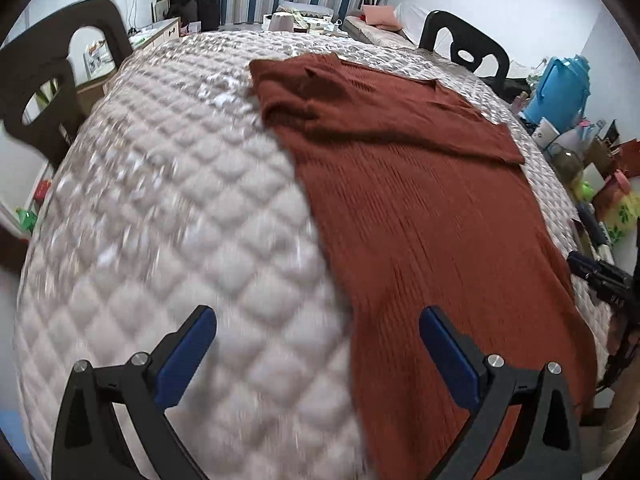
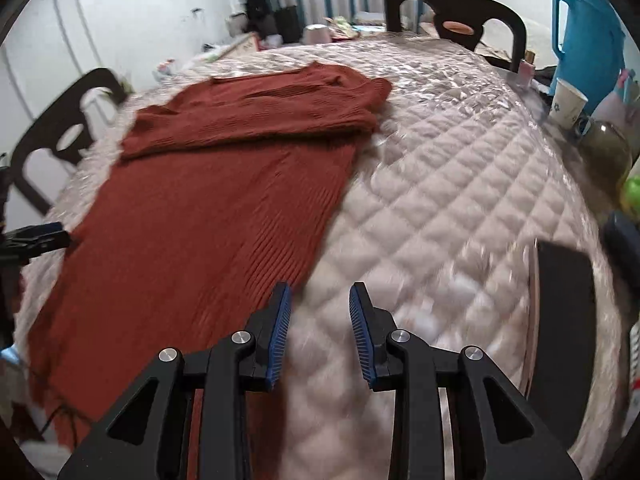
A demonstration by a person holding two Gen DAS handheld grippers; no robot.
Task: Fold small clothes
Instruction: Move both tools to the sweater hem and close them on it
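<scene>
We are working partway through folding the sweater (image 1: 420,200): its far end, ahead of both tools, is lying doubled across the body, apparently the sleeves already turned in, while the long ribbed body is lying flat on the quilted cover (image 1: 180,200).

Our left gripper (image 1: 318,344) is hovering with its jaws spread wide and grasping nothing; the sweater's near edge is running up just ahead of its right finger, while the left finger is over bare cover. Our right gripper (image 2: 320,320) is also released, jaws only partly apart and holding nothing, with the sweater's other long edge lying just ahead and left of its left finger.

Next, we judge, each tool is needing to come down on a near corner of the hem, pinch the knit, and carry it forward toward the doubled end.

We are not seeing the hem corners themselves: the cloth is running off the near table edge and behind the tool bodies. Both views are blurring close to the tools, and whether the fingers are touching the cover we cannot tell.
</scene>
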